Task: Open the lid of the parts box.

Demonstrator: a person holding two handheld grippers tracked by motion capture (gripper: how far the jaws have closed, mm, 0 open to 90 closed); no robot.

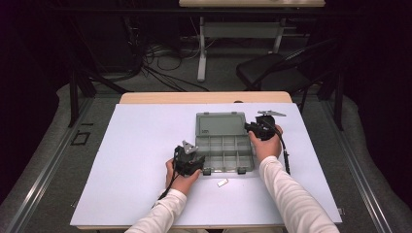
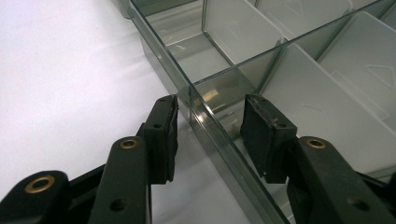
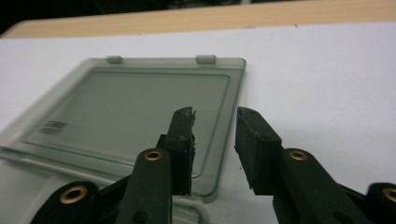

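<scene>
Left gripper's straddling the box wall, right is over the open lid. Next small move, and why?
Probably close the left gripper on the wall of the compartment box to steady it. Its jaws stand open on either side of that wall, not yet touching. The right gripper is open above the lid's edge, so holding the box first would stop it sliding.

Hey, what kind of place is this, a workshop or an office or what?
Probably a lab or recording room, not a home: a table under a white sheet, loose cables on the floor, a second desk and a black chair behind.
</scene>
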